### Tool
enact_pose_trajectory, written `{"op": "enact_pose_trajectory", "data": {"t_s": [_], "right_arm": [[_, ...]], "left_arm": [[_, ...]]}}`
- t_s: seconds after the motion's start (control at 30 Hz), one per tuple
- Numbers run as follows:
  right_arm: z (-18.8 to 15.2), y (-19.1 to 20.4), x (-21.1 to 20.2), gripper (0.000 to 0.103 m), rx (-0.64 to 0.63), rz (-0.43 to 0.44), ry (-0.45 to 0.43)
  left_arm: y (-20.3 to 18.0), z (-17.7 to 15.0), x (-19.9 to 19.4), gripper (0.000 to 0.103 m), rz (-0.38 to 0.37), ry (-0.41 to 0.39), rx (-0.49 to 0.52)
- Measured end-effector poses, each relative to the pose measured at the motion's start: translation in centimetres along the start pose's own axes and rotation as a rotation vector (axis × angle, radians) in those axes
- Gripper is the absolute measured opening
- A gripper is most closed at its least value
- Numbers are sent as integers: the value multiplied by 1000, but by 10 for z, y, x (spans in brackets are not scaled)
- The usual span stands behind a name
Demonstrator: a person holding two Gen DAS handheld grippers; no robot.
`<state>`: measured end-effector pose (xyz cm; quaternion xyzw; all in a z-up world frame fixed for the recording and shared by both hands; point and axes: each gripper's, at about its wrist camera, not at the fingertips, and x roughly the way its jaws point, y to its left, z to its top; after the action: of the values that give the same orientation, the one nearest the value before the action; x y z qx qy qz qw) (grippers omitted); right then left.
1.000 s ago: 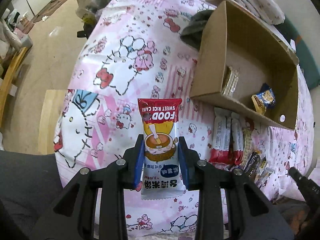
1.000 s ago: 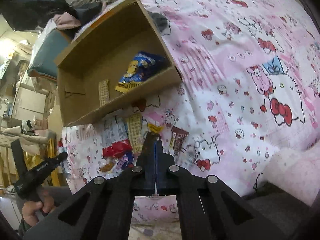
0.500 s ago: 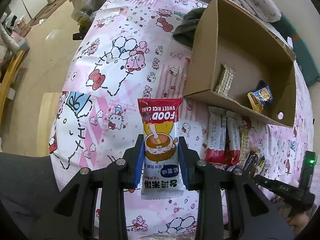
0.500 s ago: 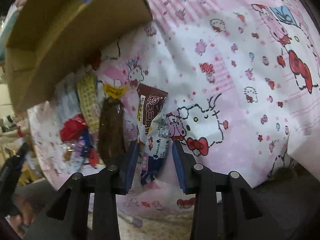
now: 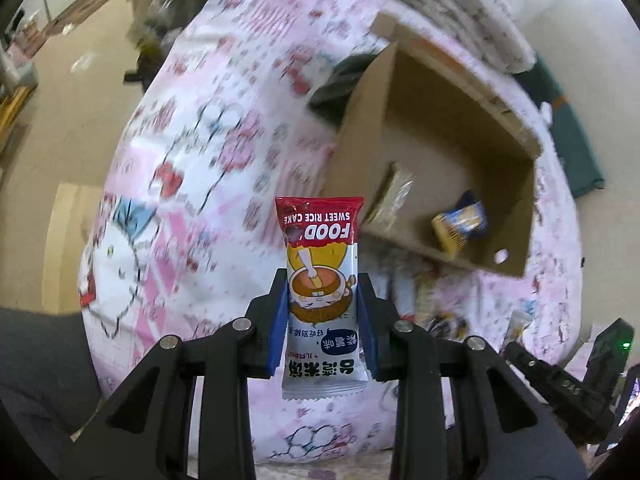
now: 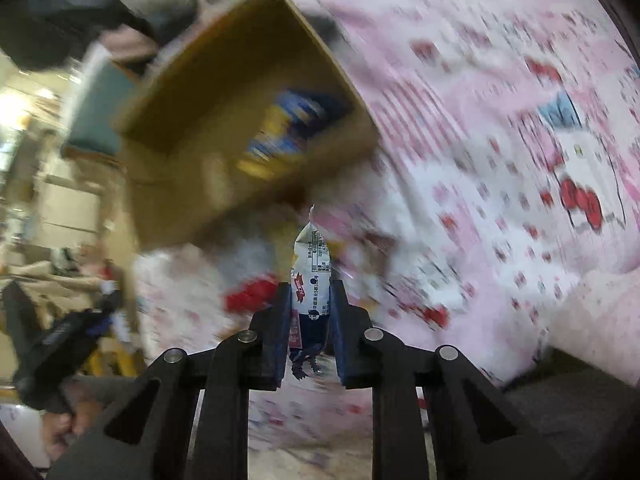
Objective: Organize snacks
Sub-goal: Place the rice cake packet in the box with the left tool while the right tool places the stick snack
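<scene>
My left gripper is shut on a red and white sweet rice cake packet, held upright above the pink cartoon-print bed cover. The open cardboard box lies to its upper right, with a blue and yellow packet and a beige packet inside. My right gripper is closing on a white and blue snack packet, its pads pressing the packet's sides. It holds the packet above the loose snacks, just below the box. The right wrist view is blurred.
More loose snack packets lie on the cover in front of the box's near wall. A dark cloth sits by the box's far left corner. A pale floor lies off the bed's left side. A hand shows at the lower left.
My right gripper dropped to the snack pile with jaws apart, shut on the white and blue packet and lifted it. My left gripper rose a little, still holding the rice cake packet.
</scene>
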<state>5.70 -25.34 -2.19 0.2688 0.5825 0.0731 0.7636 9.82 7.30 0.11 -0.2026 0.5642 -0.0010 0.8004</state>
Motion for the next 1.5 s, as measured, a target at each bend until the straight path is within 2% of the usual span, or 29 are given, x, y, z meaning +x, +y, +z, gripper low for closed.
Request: {"op": "enact_pose_trajectory", "data": {"t_s": [0.03, 0.1, 0.27, 0.5, 0.63, 0.73, 0.8, 0.93, 1.1, 1.23, 1.5], "right_arm": [[6, 9, -8, 20, -18, 48, -26], [16, 22, -21, 20, -47, 91, -59], [41, 55, -35, 20, -128, 141, -116], [81, 78, -18, 20, -182, 162, -134], [92, 78, 2, 20, -197, 165, -129], [93, 72, 20, 20, -183, 153, -117], [93, 67, 31, 20, -170, 155, -98], [94, 67, 45, 20, -193, 142, -86], [95, 63, 62, 20, -191, 126, -58], [97, 58, 72, 20, -181, 115, -39], [101, 60, 72, 23, -167, 142, -43]], "left_arm": [[-7, 5, -7, 28, -10, -21, 17], [-18, 13, -16, 28, -17, -53, 51], [-36, 34, -26, 28, -18, -96, 106], [-60, 64, -11, 28, -13, -103, 166], [-76, 75, 15, 28, -48, -55, 218], [-83, 75, 33, 28, -42, -77, 260], [-86, 72, 47, 28, -58, -61, 291], [-88, 69, 64, 28, -70, -42, 290], [-97, 64, 70, 28, -32, -87, 345], [-105, 59, 73, 28, -10, -93, 403], [-106, 59, 73, 28, 5, -118, 405]]}}
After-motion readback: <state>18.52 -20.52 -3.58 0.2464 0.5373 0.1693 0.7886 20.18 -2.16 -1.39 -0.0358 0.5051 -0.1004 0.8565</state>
